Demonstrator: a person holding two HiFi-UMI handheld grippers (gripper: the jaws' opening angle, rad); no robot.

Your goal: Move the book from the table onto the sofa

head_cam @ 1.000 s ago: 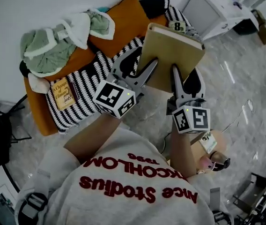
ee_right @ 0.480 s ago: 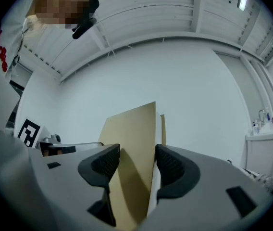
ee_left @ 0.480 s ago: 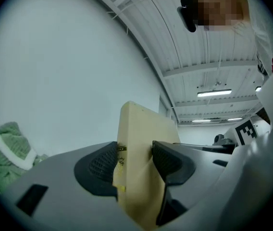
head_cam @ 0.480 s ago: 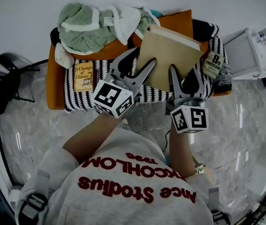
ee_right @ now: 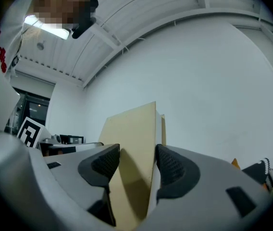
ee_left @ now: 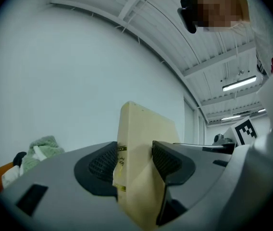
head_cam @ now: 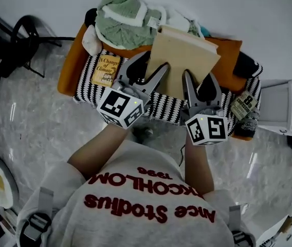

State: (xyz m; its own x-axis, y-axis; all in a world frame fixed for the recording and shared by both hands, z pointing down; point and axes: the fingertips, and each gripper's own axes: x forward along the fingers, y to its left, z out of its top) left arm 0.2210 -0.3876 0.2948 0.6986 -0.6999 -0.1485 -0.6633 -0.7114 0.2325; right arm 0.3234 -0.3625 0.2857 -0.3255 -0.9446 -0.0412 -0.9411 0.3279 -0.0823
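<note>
Both pairs of pads (ee_left: 103, 163) still pinch the tan book (head_cam: 187, 55) by its lower edge, your left gripper (head_cam: 155, 65) and right gripper (head_cam: 197, 80) sharing its weight, while the sofa (head_cam: 69, 73) has swung round to sit square ahead of you. You carry it upright above the striped throw (head_cam: 164, 107), probably to clear the paperback (head_cam: 105, 71) titled "A Change of Climate"; its own spine lettering is unreadable.

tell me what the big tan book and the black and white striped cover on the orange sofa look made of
Big tan book: likely a board hardcover, paper or cloth faced; matt, no glare, stiff and flat, with pale page edges. Black and white striped cover: soft textile, perhaps knitted; matt, it lies draped over the orange sofa seat.
</note>
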